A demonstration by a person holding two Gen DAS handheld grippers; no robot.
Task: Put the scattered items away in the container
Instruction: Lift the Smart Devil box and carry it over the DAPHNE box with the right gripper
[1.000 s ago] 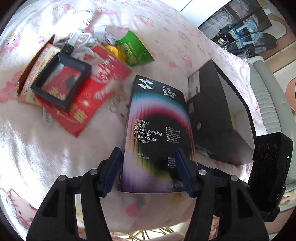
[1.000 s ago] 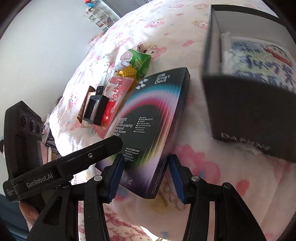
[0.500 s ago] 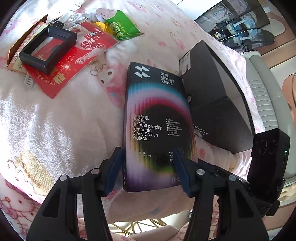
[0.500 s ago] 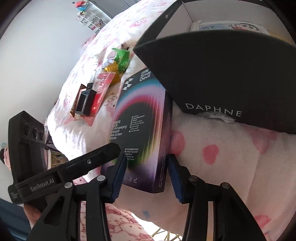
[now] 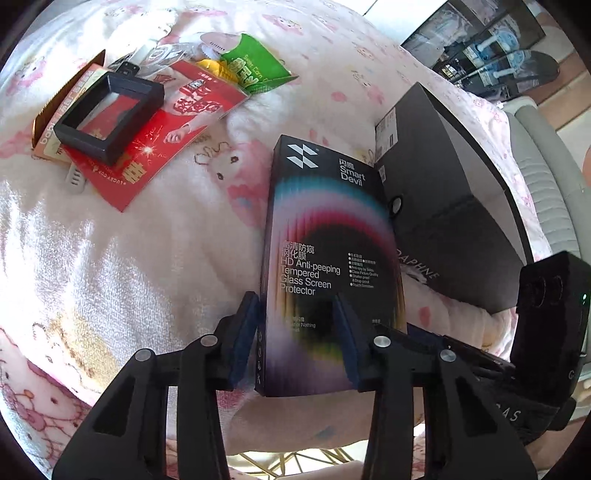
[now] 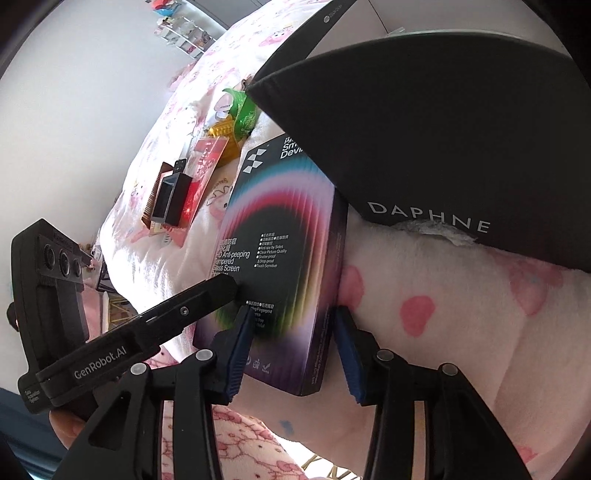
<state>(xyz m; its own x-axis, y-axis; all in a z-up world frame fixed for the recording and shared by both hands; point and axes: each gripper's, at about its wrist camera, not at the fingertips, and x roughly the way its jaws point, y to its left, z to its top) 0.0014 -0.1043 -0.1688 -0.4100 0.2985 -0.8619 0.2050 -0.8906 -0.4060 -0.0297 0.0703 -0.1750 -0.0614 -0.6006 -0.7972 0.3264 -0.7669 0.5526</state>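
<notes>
A dark screen-protector box [image 5: 325, 236] with rainbow print lies beside a black DAPHNE container box [image 5: 454, 192] on the pink bed cover. My left gripper [image 5: 299, 332] is shut on the box's near left part. My right gripper [image 6: 291, 343] is shut on its near right edge [image 6: 321, 295]; the box [image 6: 273, 236] touches the container [image 6: 443, 129], whose wall towers above in the right wrist view. Scattered items lie at far left: a red packet [image 5: 155, 140], a black frame [image 5: 109, 116], a green snack bag [image 5: 255, 70].
A brown comb and pink card [image 5: 55, 110] lie under the black frame. The other gripper's camera block [image 5: 546, 325] sits at right. The bed edge runs just below the grippers. A white wall and shelf [image 6: 184, 33] stand beyond the bed.
The box and both grippers have shifted slightly; the scattered pile sits lower in the left view again. In the right view the container wall looms closer and fills more of the frame.
</notes>
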